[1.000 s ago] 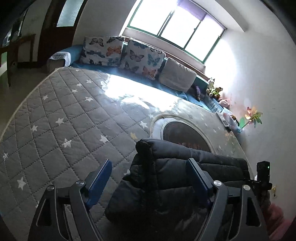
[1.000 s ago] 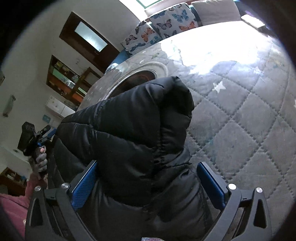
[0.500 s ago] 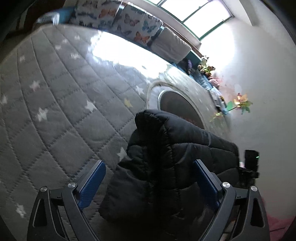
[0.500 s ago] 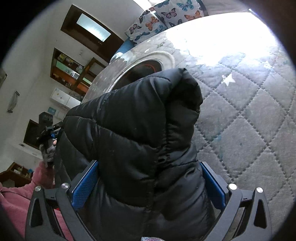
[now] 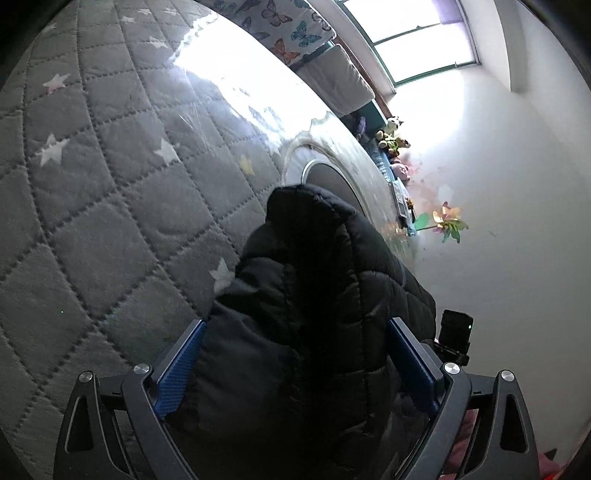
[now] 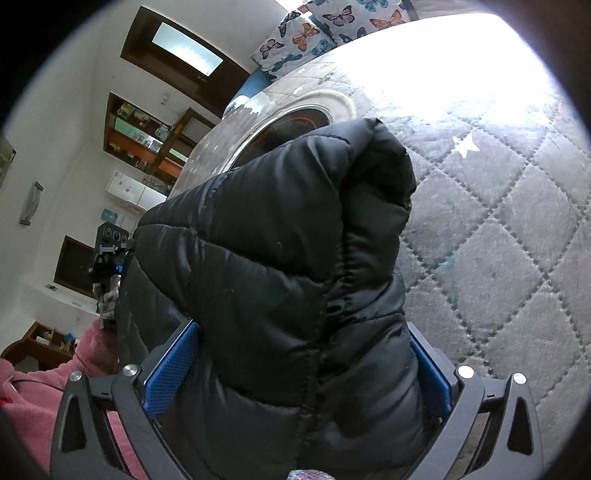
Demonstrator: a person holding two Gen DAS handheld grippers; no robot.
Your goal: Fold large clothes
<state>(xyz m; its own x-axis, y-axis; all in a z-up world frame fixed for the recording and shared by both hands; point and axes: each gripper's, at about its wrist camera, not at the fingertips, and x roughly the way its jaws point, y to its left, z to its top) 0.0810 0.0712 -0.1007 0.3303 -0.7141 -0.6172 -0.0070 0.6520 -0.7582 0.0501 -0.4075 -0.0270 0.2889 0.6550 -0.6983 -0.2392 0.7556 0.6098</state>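
A black puffer jacket [image 5: 314,240] lies folded into a thick bundle on a grey quilted bed cover with white stars [image 5: 110,221]. My left gripper [image 5: 295,323] straddles one end of the bundle, jaws spread wide, and the padding fills the gap between the blue pads [image 5: 181,362]. My right gripper [image 6: 301,328] straddles the other end of the jacket [image 6: 277,221] the same way, open, with fabric bulging over its pads [image 6: 170,369]. A hand in a pink sleeve [image 6: 92,347] carries the left gripper at the jacket's far side.
The star cover [image 6: 517,240] stretches away on both sides of the jacket. A round dark print [image 5: 332,181] lies just beyond the bundle. Butterfly pillows [image 5: 291,26] line the far edge under a bright window. Toys and a pinwheel [image 5: 447,221] stand by the white wall.
My left gripper has dropped and rolled toward the jacket, its jaws have widened, and the bundle now fills the gap. In the right wrist view the jacket has come closer and covers both pads.
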